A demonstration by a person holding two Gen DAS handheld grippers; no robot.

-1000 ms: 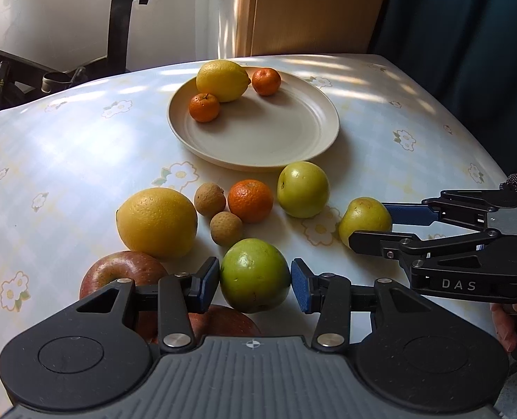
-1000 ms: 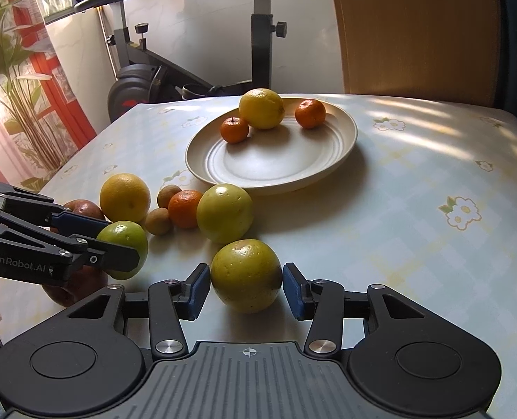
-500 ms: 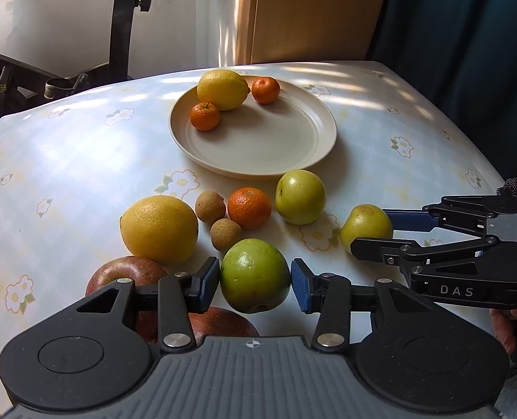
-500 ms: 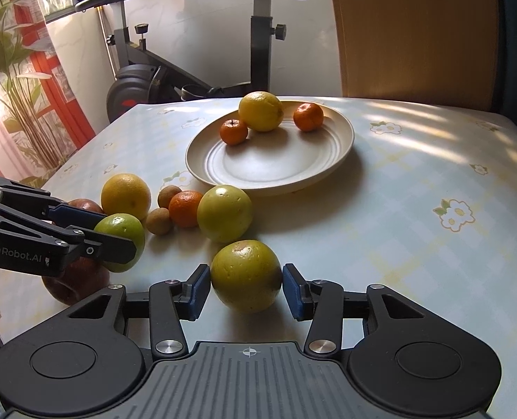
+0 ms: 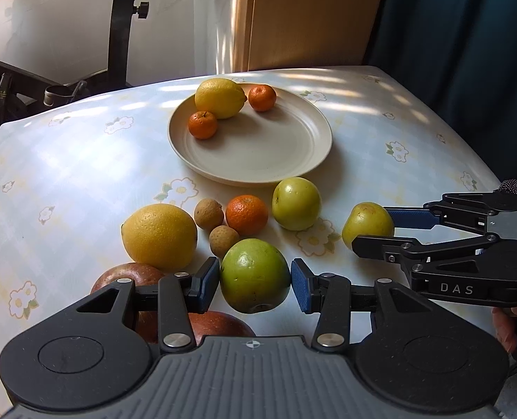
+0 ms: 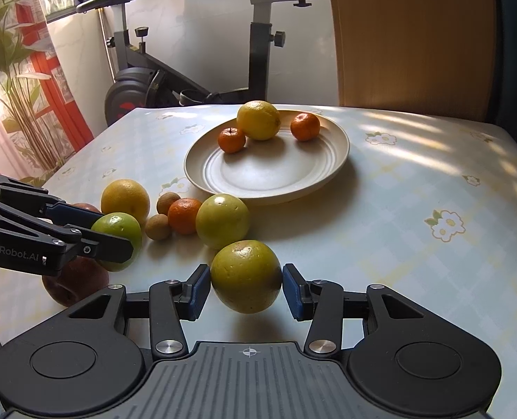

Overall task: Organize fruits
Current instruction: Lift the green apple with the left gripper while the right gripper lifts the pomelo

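Blue-padded left tongs [image 5: 255,282] clamp a green apple [image 5: 255,276]; right tongs [image 6: 246,287] clamp a yellow-green apple [image 6: 246,276], both above the floral worktop [image 6: 415,188].

Dappled sunlight, sharp focus, fisheye bending.

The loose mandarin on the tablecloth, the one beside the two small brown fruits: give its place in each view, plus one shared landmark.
Left wrist view: the mandarin lies centre, below the plate, left of a yellow-green apple.
Right wrist view: the same mandarin lies left of centre, touching that apple.
Shared landmark: the plate's lemon between two small mandarins.
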